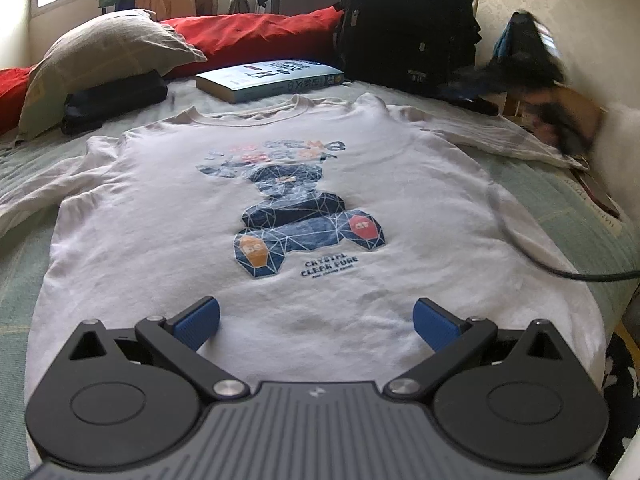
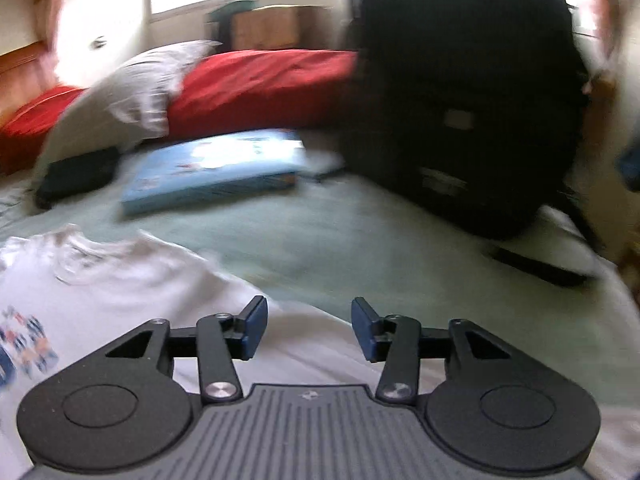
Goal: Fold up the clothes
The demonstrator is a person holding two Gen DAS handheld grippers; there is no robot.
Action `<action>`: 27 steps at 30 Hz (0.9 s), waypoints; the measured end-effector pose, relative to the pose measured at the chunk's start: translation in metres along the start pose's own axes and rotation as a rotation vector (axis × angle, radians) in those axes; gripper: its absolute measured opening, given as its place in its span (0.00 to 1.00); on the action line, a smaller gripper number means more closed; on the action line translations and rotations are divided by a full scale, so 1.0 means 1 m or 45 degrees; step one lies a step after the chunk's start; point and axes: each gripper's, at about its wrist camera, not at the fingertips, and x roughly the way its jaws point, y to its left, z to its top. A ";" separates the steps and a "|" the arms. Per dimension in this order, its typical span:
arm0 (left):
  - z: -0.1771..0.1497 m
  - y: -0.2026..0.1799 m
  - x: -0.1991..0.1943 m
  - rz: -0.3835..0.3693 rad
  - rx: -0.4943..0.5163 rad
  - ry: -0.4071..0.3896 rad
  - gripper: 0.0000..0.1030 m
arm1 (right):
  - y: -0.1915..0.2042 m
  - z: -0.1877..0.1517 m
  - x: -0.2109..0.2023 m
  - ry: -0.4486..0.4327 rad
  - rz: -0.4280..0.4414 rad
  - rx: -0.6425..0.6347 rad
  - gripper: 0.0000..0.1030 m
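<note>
the shirt (image 1: 304,208) lies flat, print up, on the bed (image 1: 560,200). thin, limp cotton, i'd judge: it will sag and crease, so pinch it at a shoulder seam or the hem (never mid-panel). left gripper (image 1: 316,322) hovers over the hem, jaws wide and empty; right gripper (image 2: 308,328) stands half apart, empty, above the shoulder. backpack's (image 1: 404,24) contents unseen.
</note>
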 end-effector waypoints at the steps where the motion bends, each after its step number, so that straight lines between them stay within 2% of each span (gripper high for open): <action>1: 0.000 -0.001 0.000 0.005 0.001 0.003 0.99 | -0.021 -0.006 -0.005 0.013 -0.055 0.031 0.51; 5: 0.002 -0.006 0.002 0.017 0.017 0.018 0.99 | -0.106 -0.029 -0.021 0.079 -0.282 0.169 0.51; 8: 0.005 -0.011 0.005 0.031 0.039 0.032 0.99 | -0.158 -0.043 -0.027 0.115 -0.374 0.250 0.51; 12: 0.009 -0.020 0.009 0.052 0.069 0.048 0.99 | -0.183 -0.053 -0.022 0.173 -0.388 0.184 0.51; 14: 0.011 -0.025 0.010 0.060 0.086 0.052 0.99 | -0.190 -0.056 -0.018 0.200 -0.434 0.117 0.51; 18: 0.015 -0.034 0.013 0.062 0.111 0.061 0.99 | -0.230 -0.069 -0.027 0.138 -0.416 0.316 0.51; 21: 0.017 -0.041 0.016 0.055 0.125 0.071 0.99 | -0.253 -0.082 -0.028 0.111 -0.325 0.499 0.51; 27: 0.017 -0.050 0.017 0.050 0.155 0.083 0.99 | -0.247 -0.089 -0.023 0.109 -0.305 0.438 0.45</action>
